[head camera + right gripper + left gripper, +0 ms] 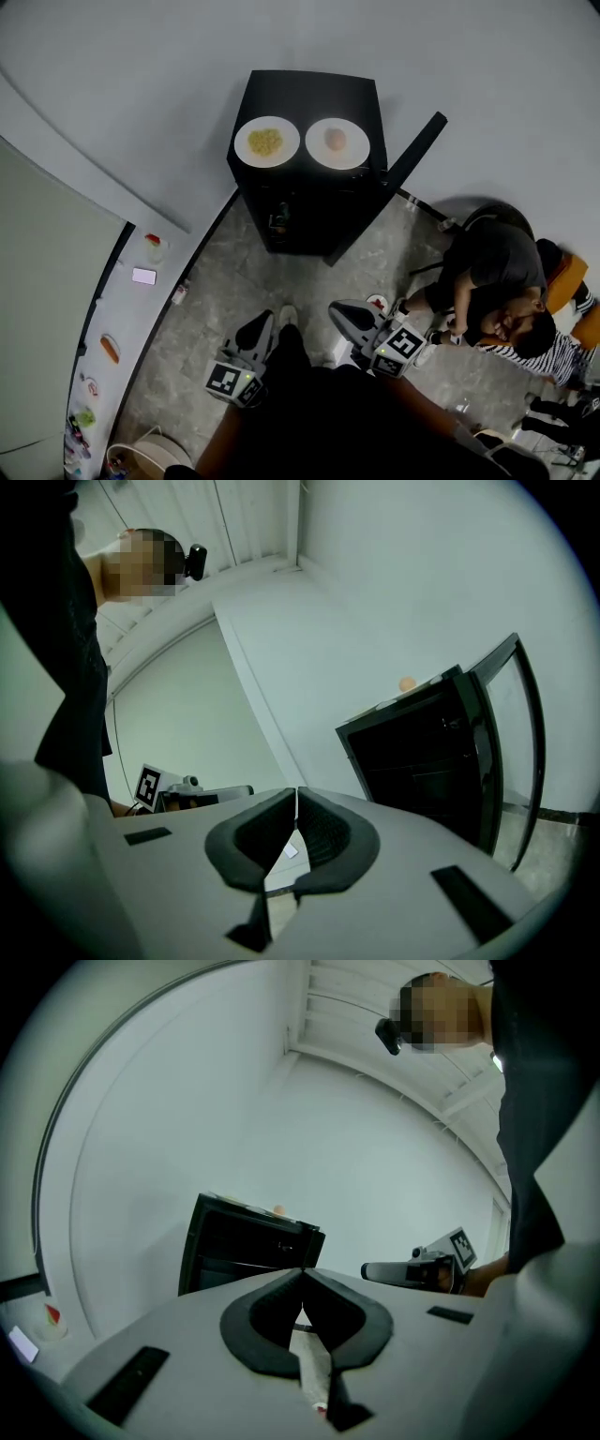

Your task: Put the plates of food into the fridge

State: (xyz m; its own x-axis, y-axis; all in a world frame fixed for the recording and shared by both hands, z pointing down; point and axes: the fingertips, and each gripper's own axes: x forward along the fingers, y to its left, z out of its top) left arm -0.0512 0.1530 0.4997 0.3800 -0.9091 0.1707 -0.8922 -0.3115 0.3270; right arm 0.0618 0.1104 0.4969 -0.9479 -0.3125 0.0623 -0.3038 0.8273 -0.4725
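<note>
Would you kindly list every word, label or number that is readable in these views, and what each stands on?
No text is readable in any view.
Left cube, right cube: square marker patterns, no letters.
Stickers on the white panel: too small to read.

White plates (244,153), glossy black fridge (311,94) (grey mottled floor (217,286))

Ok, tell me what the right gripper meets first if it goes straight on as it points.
Probably the white wall. The right gripper, jaws shut and empty, aims just left of the black fridge, so the way looks free up to the wall, though depth is hard to judge.
</note>
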